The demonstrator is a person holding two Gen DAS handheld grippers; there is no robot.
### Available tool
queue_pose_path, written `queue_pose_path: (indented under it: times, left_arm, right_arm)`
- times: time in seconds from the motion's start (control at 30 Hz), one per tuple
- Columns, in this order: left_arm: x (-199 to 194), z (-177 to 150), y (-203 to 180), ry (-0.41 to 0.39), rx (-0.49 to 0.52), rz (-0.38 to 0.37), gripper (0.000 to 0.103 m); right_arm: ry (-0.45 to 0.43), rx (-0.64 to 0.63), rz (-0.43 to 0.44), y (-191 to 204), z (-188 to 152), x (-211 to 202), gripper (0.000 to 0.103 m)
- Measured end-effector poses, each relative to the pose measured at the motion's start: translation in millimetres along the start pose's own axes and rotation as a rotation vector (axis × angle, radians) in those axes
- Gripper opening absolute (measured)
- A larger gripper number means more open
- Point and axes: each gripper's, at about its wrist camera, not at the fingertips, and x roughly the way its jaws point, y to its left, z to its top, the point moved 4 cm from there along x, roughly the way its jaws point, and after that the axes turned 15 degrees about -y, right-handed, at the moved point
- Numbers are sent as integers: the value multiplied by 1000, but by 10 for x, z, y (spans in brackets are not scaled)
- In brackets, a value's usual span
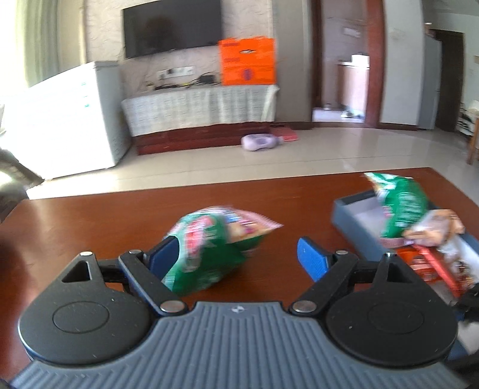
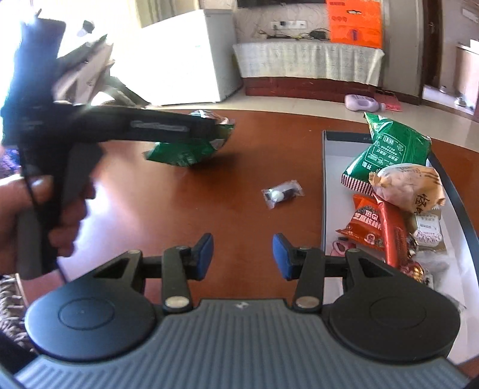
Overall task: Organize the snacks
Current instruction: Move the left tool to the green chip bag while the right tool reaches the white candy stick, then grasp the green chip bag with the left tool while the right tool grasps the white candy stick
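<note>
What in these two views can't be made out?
- Green snack bag between the left tool's pads: print motion-blurred, left wrist view.
- Box's near end: cut off by the right tool's body, right wrist view.
- Small clear packet: contents too small to identify.

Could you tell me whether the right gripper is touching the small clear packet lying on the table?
Apart. The right wrist view shows bare tabletop between the right gripper and the small clear packet, which lies beyond its open fingertips.

An orange box [image 1: 247, 60] stands on the cloth-covered cabinet [image 1: 197, 107] below a television [image 1: 172, 27].
</note>
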Motion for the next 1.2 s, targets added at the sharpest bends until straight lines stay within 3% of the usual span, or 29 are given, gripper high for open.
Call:
queue_pose_path:
  times: [0.1,0.2,0.37,0.5,0.6,0.67,0.7,0.87,1.03,1.13,1.2]
  left_arm:
    - [28,-34,263,7,-21,43,89]
    - [43,-54,492,6,-52,71,90]
    - [78,-93,678,12,-80,76,90]
    - [143,-140,673,21,-65,59,91]
    - [257,-148,594,26,-34,45,91]
    - [337,-135,548,19,-10,46,92]
    - [382,-125,521,12,9,44,92]
    - [634,-175,328,2,184,63,97]
    - [894,-389,218,81,214,49,97]
    - [994,-472,196,102,198,44,92]
    - [1021,-483,187,93,187,44,80]
  right_arm:
    - [-4,47,-69,-69,53,222,49]
    - [12,77,-132,-85,64,494,59]
    - [23,60,-213,0,85,847,58]
    - [37,-32,-251,50,89,1029,59]
    - [42,-94,-235,28,85,1027,47]
    - [50,-107,-223,-41,104,979,26]
    - [53,-111,-214,-80,105,939,24]
    - [76,-139,-151,-108,59,785,22]
    - [93,-143,-107,-85,42,673,22]
    - [100,-148,-94,-71,28,606,22]
    - [106,-150,-90,-57,11,557,22]
